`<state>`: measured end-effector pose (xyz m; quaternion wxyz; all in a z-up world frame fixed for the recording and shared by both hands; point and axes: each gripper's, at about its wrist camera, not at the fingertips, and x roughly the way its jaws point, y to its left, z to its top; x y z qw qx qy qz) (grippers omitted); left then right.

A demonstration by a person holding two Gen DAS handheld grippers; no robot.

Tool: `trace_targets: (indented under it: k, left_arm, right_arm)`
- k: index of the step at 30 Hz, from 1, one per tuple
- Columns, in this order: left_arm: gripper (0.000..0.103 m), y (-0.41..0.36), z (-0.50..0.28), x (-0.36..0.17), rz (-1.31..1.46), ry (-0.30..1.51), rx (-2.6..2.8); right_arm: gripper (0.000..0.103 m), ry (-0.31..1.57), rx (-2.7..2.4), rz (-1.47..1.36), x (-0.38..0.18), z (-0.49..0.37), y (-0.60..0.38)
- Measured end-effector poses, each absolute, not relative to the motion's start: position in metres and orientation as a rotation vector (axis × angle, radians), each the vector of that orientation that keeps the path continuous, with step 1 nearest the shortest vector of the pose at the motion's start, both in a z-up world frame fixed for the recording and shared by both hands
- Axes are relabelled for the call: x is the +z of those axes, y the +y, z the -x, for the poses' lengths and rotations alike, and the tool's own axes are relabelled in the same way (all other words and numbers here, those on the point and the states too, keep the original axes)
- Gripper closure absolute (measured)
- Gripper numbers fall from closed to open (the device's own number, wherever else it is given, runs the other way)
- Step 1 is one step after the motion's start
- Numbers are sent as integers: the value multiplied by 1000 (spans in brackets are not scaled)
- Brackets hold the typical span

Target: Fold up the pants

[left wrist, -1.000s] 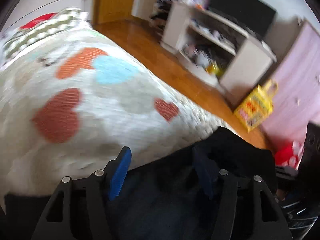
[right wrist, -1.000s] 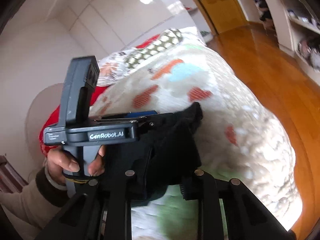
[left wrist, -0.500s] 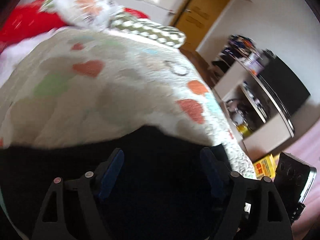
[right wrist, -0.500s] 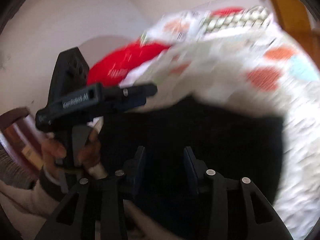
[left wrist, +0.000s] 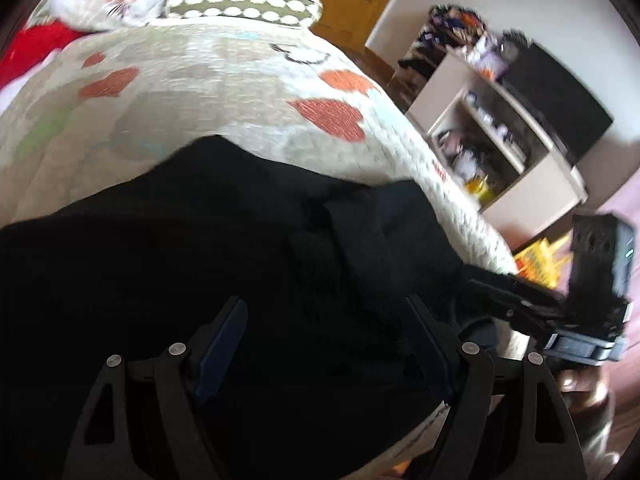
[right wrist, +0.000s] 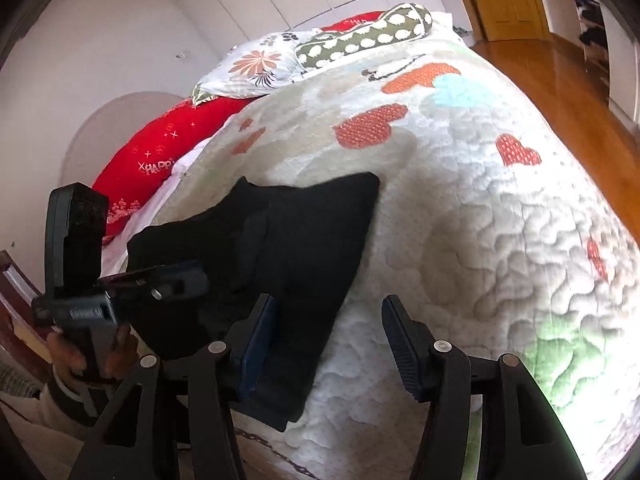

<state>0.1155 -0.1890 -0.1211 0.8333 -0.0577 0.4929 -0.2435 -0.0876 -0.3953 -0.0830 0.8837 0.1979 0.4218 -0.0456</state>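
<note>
Below left tongs (left wrist: 324, 344), folded pants (right wrist: 280, 248)

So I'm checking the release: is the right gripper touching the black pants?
Cannot tell. In the right wrist view the right gripper is opening over the quilt, nothing between its pads, but its left pad overlaps the black pants, hiding any gap.

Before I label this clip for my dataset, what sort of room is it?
Most likely a bedroom: a bed with a heart-print quilt, pillows at its head, and a shelf unit by the wood floor.
</note>
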Motion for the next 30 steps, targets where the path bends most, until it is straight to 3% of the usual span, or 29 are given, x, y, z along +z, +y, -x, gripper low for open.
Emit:
trace_targets:
  k: [3,5,9,17,30]
  left_arm:
    - [29,-209,-116,-116,91,1026,-517]
    - [74,-215,-121,-120,114,1049,-576]
    - [96,-227,-132,-124,81,1036,-584]
    - [99,-152,-123,-79,123,887,-482]
    - [92,-130,-137,-124,202,1006,-379]
  right_arm:
    - [45,857,-91,-410,-81,95,-399]
    - [45,844,-87,-413,-77,98,-401]
    - [45,835,-101,-425,-73,100,-404]
    - [42,789,17,-308,-39,83,-367]
    - [43,923,112,-34,-85,42,-288]
